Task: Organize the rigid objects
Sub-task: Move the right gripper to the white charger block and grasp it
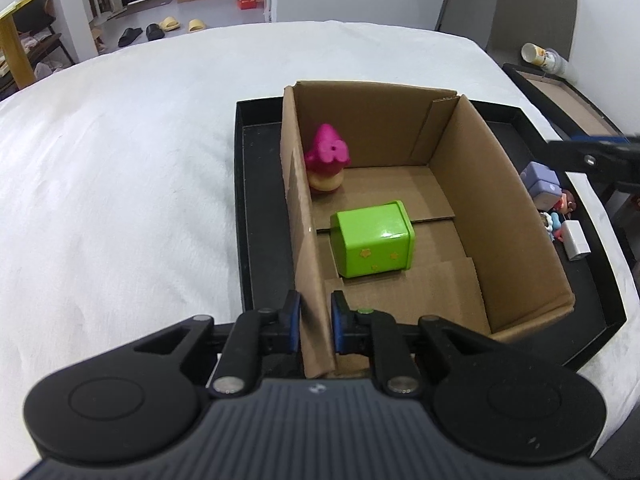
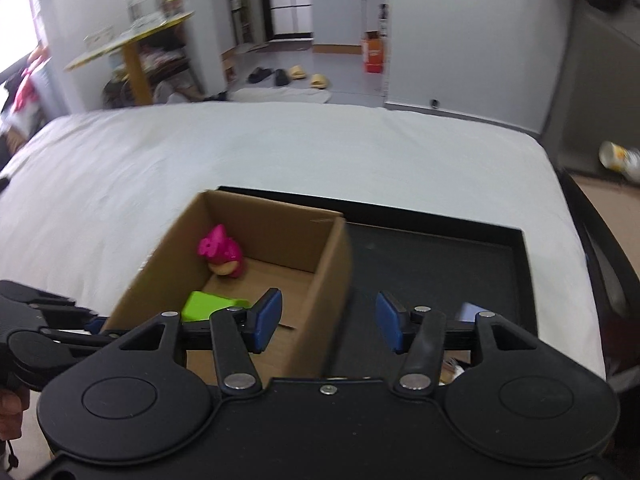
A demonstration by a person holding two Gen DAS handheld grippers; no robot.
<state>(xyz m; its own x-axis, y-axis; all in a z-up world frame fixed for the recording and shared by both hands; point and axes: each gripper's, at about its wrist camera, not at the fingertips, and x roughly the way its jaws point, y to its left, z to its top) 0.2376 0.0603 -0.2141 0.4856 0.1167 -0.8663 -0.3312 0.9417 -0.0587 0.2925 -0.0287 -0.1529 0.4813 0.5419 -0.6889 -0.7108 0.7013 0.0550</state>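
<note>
Surface: bed point(image 1: 120, 160) w/ white, slightly wrinkled cover; fills most of both views.
On it: shallow black tray point(image 1: 256, 216), rectangular, raised rim, near the bed's right side.
Tray position: long edges run away from the viewer; far rim sits well short of the bed's far edge.
In tray, left part: open cardboard box point(image 1: 500, 216), brown, upright, flaps off; takes up most of the tray's width in the left wrist view.
In tray, right strip: small toys point(image 1: 544, 184) & a white block point(image 1: 576, 240), beside the box's right wall.
Bare bed: wide white area left of & beyond the tray.
</note>
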